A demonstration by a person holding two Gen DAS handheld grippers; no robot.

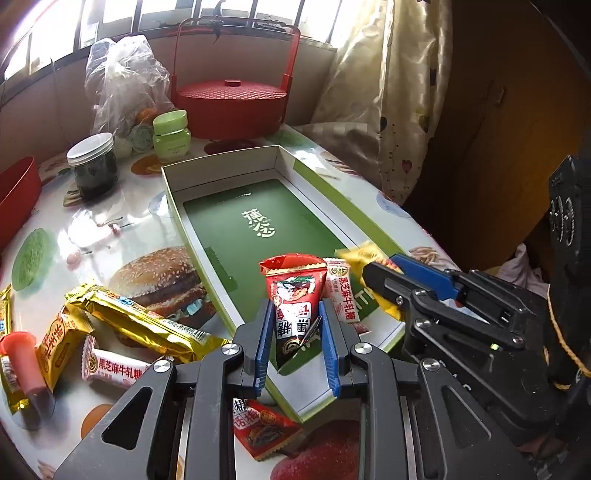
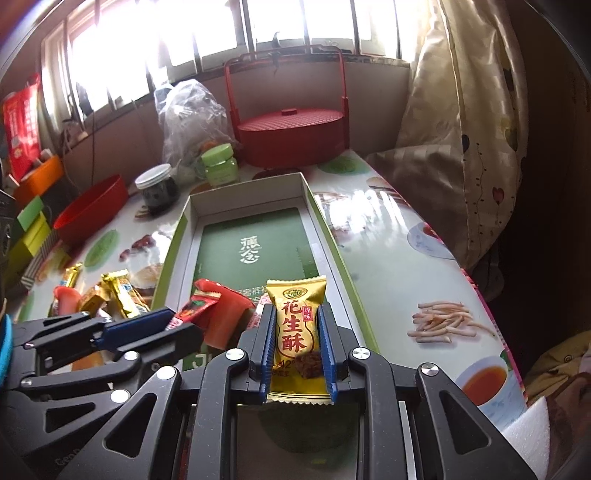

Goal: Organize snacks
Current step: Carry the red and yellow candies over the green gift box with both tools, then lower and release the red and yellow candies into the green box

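Food-print table (image 1: 110, 221), window (image 2: 221, 29), curtain (image 2: 472, 129)

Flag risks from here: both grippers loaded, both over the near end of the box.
1. The left gripper with the red snack packet and the right gripper with the yellow peanut crisp packet converge on the green box; they may collide.
2. A sesame nougat packet already lies there, so drops could stack or slide.
3. The red packet is pinched low and may tip on release.

The table (image 1: 110, 229) carries a green box (image 1: 177, 206), loose snacks (image 1: 136, 321) and jars (image 1: 92, 166).
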